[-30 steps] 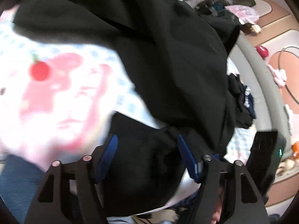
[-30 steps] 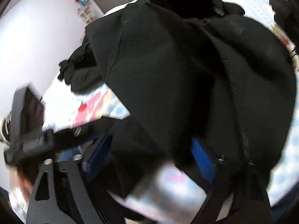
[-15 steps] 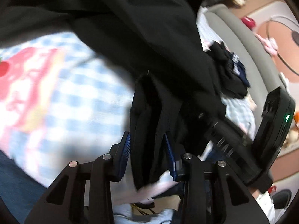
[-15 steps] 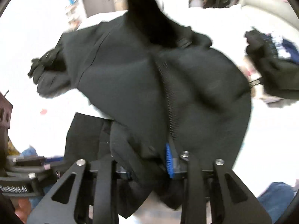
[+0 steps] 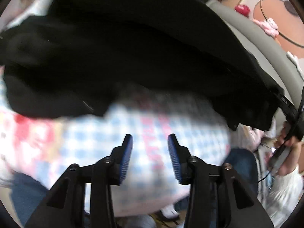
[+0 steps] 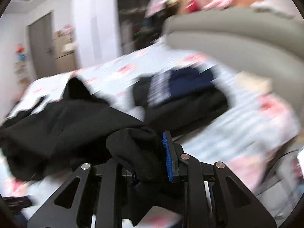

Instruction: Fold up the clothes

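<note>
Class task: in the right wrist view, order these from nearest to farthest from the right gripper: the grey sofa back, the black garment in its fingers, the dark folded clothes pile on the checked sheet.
1. Black garment: pinched in the right gripper, trailing off to the left.
2. Dark folded clothes pile: mid-picture, lying on the checked sheet.
3. Grey sofa back: upper right, beyond the sheet.

Left gripper (image 5: 150, 148) jaws just opening, empty; black garment (image 5: 133, 57) beyond.
</note>
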The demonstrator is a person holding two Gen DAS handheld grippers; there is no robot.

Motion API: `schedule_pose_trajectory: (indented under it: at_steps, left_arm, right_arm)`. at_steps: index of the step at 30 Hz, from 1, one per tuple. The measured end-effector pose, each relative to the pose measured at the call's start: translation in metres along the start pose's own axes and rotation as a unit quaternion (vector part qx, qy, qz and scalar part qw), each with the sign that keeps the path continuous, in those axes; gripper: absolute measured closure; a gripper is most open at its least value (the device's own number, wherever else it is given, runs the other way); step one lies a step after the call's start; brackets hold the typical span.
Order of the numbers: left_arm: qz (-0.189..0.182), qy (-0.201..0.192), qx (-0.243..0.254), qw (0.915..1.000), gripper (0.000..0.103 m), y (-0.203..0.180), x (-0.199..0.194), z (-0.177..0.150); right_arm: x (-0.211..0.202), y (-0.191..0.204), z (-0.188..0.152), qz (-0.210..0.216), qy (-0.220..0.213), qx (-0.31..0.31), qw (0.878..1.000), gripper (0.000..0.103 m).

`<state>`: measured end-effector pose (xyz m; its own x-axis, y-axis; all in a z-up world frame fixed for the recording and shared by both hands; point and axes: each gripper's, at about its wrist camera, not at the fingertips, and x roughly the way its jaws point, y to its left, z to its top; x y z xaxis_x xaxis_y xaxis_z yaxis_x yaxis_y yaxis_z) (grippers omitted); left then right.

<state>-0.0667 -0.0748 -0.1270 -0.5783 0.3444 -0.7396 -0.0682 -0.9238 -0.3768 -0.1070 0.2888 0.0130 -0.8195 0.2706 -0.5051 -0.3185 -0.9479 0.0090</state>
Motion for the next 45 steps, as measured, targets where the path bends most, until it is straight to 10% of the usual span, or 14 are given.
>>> schedule_pose_trajectory:
  at_steps: [4,10,16,18,22,26,31,33,35,38,45]
  left_arm:
    - [0.046,-0.053,-0.033,0.9970,0.026,0.030,-0.010,0.016]
    - [-0.036,0.005,-0.103,0.9940,0.026,0.039,0.027,0.035]
    - [-0.022,-0.035,0.087,0.9954,0.026,-0.061,0.014,0.044]
    - [0.024,-0.076,0.174,0.9815,0.026,-0.085,0.006,0.049]
    - [0.122,-0.133,0.332,0.9260,0.025,-0.129,0.004,0.063]
    - [0.083,-0.078,0.375,0.9199,0.022,-0.128,0.028,0.077]
    - [0.068,0.013,0.380,0.9225,0.027,-0.145,0.092,0.078]
    - [0.078,0.025,0.361,0.9290,0.083,-0.145,0.104,0.082]
    - [0.069,0.028,0.318,0.9452,0.093,-0.139,0.104,0.095]
    - [0.048,-0.012,0.242,0.9689,0.098,-0.116,0.076,0.127]
    - [0.092,-0.119,0.122,0.9811,0.099,-0.032,-0.009,0.189]
  right_arm:
    - [0.009,-0.025,0.018,0.022,0.043,-0.004,0.999,0.079]
    - [0.012,0.036,-0.025,0.137,0.109,-0.066,0.982,0.062]
    - [0.025,0.085,-0.047,0.162,0.139,-0.114,0.970,0.057]
    - [0.022,0.088,-0.045,0.166,0.140,-0.115,0.969,0.057]
    - [0.017,0.080,-0.040,0.171,0.148,-0.117,0.967,0.057]
    - [0.009,0.075,-0.036,0.177,0.153,-0.112,0.966,0.056]
    - [-0.001,0.067,-0.031,0.175,0.148,-0.110,0.967,0.051]
    - [-0.006,0.065,-0.031,0.177,0.151,-0.108,0.966,0.050]
    - [-0.011,0.064,-0.033,0.176,0.154,-0.111,0.966,0.050]
    - [-0.019,0.066,-0.034,0.179,0.156,-0.113,0.965,0.048]
    - [-0.039,0.096,-0.062,0.260,0.181,-0.109,0.942,0.036]
